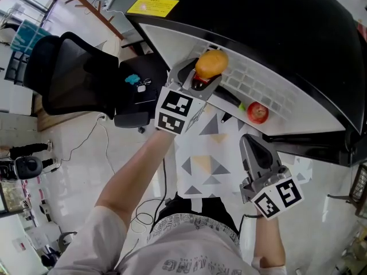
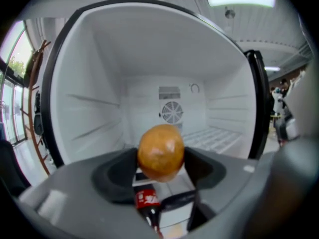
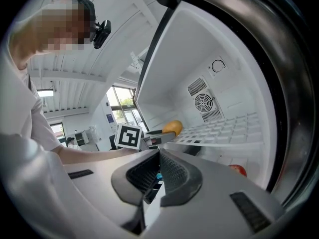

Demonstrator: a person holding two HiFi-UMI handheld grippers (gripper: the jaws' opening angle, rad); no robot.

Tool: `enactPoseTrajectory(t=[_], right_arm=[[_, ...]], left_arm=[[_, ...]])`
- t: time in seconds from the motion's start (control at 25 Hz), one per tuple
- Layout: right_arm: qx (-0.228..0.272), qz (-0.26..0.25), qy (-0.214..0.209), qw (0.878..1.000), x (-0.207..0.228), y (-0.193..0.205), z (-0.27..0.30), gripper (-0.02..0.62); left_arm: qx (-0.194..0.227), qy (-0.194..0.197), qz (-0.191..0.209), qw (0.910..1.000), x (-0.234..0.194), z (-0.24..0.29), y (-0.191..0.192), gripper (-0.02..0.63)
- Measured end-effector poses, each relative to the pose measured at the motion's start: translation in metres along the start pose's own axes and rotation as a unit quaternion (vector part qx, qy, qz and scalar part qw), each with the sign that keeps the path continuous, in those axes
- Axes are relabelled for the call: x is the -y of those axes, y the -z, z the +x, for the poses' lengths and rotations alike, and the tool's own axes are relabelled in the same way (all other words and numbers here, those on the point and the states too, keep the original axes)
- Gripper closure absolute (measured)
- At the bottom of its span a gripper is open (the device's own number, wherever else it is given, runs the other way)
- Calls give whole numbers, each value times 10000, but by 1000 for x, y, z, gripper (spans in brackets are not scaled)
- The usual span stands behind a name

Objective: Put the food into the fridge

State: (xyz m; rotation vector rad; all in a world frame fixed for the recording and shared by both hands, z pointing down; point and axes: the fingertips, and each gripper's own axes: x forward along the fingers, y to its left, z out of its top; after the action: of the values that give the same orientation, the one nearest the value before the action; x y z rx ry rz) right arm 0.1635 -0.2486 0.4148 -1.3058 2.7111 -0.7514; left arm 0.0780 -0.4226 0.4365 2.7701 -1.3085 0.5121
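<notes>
Left claw (image 1: 206,79) clamps what looks like an orange (image 1: 211,63) at the fridge (image 1: 258,16); right claw (image 1: 249,141) closed, empty.

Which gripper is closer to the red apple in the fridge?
Right. The right gripper is just in front of the red apple; the left gripper, holding an orange, is farther left.

Black office chair (image 1: 74,76), pale glossy floor (image 1: 69,159), bright windows (image 3: 122,106), ceiling striplight (image 2: 240,0)
</notes>
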Motion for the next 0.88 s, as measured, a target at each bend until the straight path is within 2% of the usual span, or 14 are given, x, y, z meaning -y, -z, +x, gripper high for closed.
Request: enactPoseTrajectory(t=[0.88], right_arm=[[-27, 73, -5, 10000, 7, 5, -4, 594]], left_arm=[[-291, -269, -32, 9992, -5, 11, 10, 301]])
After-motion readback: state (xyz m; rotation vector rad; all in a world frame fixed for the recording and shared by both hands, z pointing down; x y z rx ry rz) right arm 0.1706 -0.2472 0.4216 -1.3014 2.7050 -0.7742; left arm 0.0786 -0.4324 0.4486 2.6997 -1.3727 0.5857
